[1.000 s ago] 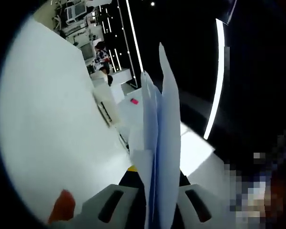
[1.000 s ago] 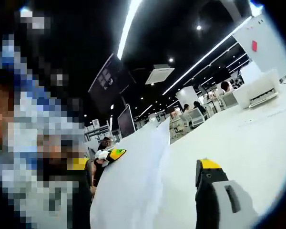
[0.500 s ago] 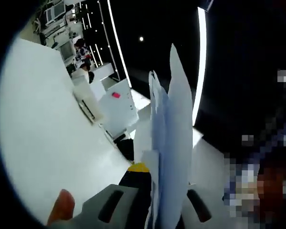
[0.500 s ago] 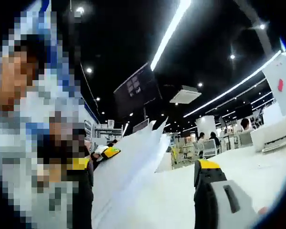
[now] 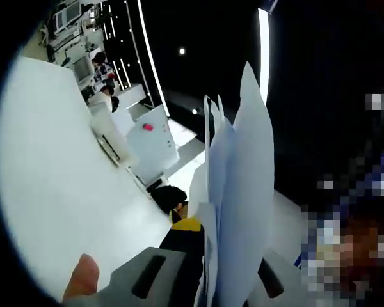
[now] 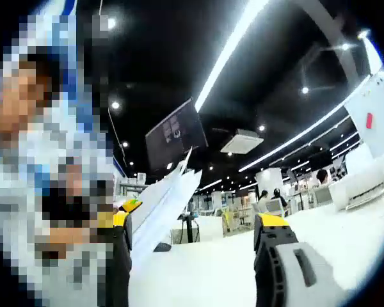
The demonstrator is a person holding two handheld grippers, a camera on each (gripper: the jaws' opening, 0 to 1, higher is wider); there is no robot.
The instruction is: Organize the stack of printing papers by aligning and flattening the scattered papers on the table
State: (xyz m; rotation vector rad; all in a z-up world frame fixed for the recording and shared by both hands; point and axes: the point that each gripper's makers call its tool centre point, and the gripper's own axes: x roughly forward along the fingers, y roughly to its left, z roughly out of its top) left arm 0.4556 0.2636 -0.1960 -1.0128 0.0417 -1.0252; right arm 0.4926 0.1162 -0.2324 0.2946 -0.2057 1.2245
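A stack of white printing papers [image 5: 240, 211] stands edge-on between the jaws of my left gripper [image 5: 227, 262], which is shut on it; the sheets fan apart unevenly at the top. The white table [image 5: 57, 192] lies to the left of the stack. In the right gripper view the same papers [image 6: 160, 204] slant up beside the left jaw. My right gripper [image 6: 195, 227] is open, its jaws wide apart and nothing clamped between them. Below it spreads the table [image 6: 205, 278].
A white printer [image 5: 112, 137] and a white box with a pink mark [image 5: 150, 137] stand at the table's far side. In the right gripper view a printer [image 6: 361, 185] sits at the right, with people, desks and a hanging screen [image 6: 176, 131] behind. A fingertip [image 5: 82, 278] shows at lower left.
Both cameras have tilted up toward the ceiling. The papers stay clamped in the left gripper. In the right gripper view the sheets now take up less room and sit closer to the left jaw.
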